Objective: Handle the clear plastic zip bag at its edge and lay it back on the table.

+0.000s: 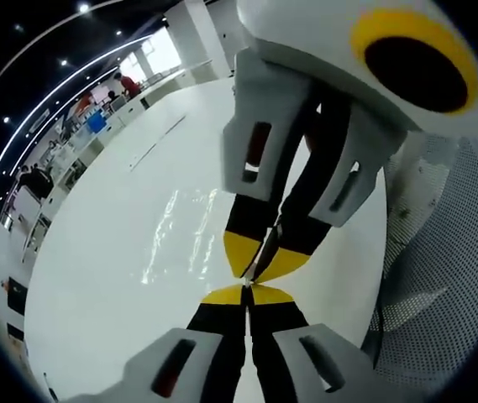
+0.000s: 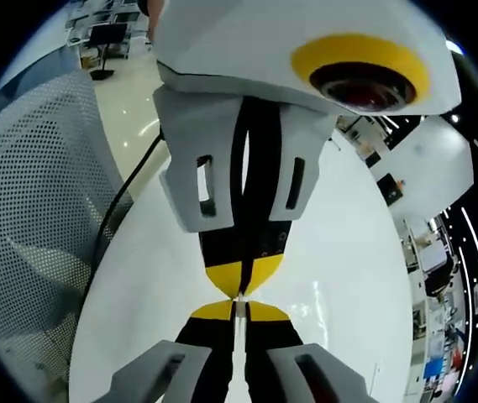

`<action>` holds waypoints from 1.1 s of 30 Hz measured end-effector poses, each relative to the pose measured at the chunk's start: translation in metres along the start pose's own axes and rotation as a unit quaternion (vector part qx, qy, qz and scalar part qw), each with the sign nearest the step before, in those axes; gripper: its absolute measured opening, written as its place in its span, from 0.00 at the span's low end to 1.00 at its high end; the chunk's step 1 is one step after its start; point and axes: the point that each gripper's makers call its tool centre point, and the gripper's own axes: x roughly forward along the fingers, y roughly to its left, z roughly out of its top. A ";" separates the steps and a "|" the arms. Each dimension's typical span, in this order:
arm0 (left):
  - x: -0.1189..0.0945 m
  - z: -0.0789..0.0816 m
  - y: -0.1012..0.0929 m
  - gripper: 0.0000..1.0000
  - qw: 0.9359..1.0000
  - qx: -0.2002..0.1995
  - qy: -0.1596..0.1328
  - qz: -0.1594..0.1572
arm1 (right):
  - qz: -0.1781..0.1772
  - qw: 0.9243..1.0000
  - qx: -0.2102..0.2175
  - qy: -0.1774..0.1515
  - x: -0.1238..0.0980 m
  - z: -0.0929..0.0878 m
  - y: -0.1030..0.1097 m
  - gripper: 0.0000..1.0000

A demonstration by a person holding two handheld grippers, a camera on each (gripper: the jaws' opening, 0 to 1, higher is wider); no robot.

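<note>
Both grippers, left (image 1: pixel 245 290) and right (image 2: pixel 240 300), meet tip to tip, jaws closed on the clear zip bag's (image 1: pixel 190 237) edge above the white table (image 1: pixel 121 277).

1. A white glossy table (image 1: pixel 104 277) reflects the ceiling lights.
2. A grey perforated mesh chair back (image 2: pixel 28 210) stands just beside the table edge.
3. Desks with seated people (image 1: pixel 96 105) line the far side near a bright window (image 1: pixel 159 52).
4. Curved light strips (image 1: pixel 45 88) cross the dark ceiling.
</note>
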 end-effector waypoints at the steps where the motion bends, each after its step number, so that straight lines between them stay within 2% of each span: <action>1: 0.000 0.001 -0.001 0.00 1.000 0.002 0.000 -0.001 | 0.001 1.000 0.000 0.001 0.000 0.000 0.000 0.00; 33: -0.005 0.001 -0.001 0.00 1.000 -0.012 0.006 0.004 | -0.010 1.000 0.015 0.019 -0.009 -0.019 -0.001 0.00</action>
